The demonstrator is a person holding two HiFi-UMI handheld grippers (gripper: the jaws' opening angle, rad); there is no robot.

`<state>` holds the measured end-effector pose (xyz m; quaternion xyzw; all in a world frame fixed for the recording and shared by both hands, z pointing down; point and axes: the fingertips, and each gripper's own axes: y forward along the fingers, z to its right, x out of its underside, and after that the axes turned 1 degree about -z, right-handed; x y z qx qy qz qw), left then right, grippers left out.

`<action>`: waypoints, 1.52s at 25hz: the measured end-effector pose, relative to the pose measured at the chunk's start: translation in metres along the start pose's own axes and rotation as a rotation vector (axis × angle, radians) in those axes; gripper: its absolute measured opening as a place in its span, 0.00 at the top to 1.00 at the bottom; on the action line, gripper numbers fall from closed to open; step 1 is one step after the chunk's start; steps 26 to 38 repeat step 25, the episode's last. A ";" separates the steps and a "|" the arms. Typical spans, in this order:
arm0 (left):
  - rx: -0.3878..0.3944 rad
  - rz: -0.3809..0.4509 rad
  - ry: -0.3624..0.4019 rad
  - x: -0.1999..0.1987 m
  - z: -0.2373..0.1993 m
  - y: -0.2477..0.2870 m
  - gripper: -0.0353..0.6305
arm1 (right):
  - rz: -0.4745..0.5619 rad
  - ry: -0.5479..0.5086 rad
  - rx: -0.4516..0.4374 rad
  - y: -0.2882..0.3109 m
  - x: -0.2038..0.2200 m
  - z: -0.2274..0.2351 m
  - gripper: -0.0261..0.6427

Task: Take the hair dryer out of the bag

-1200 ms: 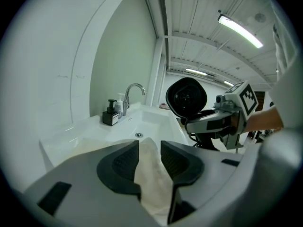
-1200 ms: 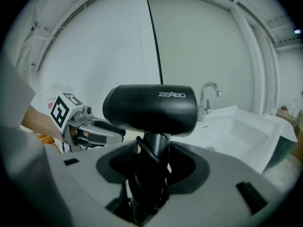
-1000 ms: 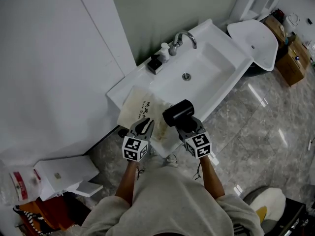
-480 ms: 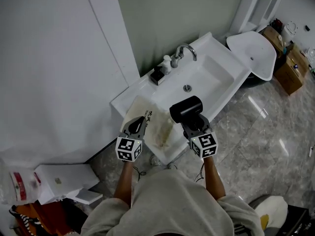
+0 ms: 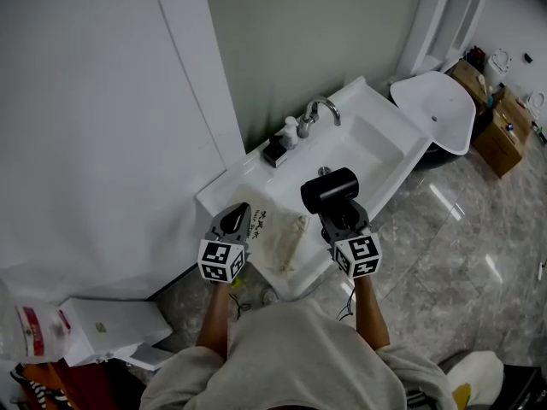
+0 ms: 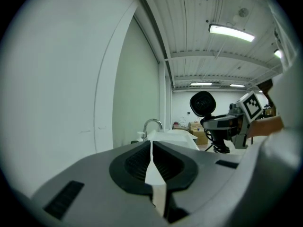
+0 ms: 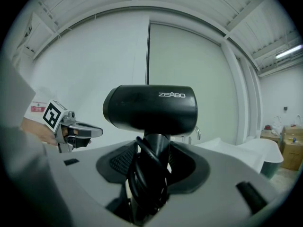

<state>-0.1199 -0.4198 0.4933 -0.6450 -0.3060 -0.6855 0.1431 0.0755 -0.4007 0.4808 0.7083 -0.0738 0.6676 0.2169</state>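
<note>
grip check: right gripper (image 5: 340, 217) clamps hair dryer (image 5: 331, 190) handle, left gripper (image 5: 235, 219) clenched shut; i'd keep cord (image 7: 142, 174) clear of bag (image 5: 284, 234).

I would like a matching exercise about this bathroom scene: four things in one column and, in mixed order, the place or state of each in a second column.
Things:
1. hair dryer
2. bag
3. left gripper
4. faucet

Places or states:
a. jaws together
b. behind the basin
c. clamped by its handle in the right gripper
d. lying on the sink counter

Pairs: 1-c, 2-d, 3-a, 4-b.
</note>
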 end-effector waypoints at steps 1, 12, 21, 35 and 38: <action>-0.001 0.004 0.001 -0.002 -0.002 0.001 0.92 | 0.003 0.003 0.006 0.000 -0.001 0.001 0.67; -0.009 0.009 -0.004 0.000 -0.014 0.010 0.92 | -0.001 0.012 0.033 0.005 0.001 0.007 0.67; -0.005 -0.004 -0.005 0.005 -0.016 0.014 0.92 | -0.003 0.014 0.046 0.008 0.001 0.012 0.67; -0.003 0.000 -0.003 0.004 -0.018 0.016 0.92 | 0.003 0.014 0.051 0.010 0.001 0.015 0.67; -0.003 0.000 -0.003 0.004 -0.018 0.016 0.92 | 0.003 0.014 0.051 0.010 0.001 0.015 0.67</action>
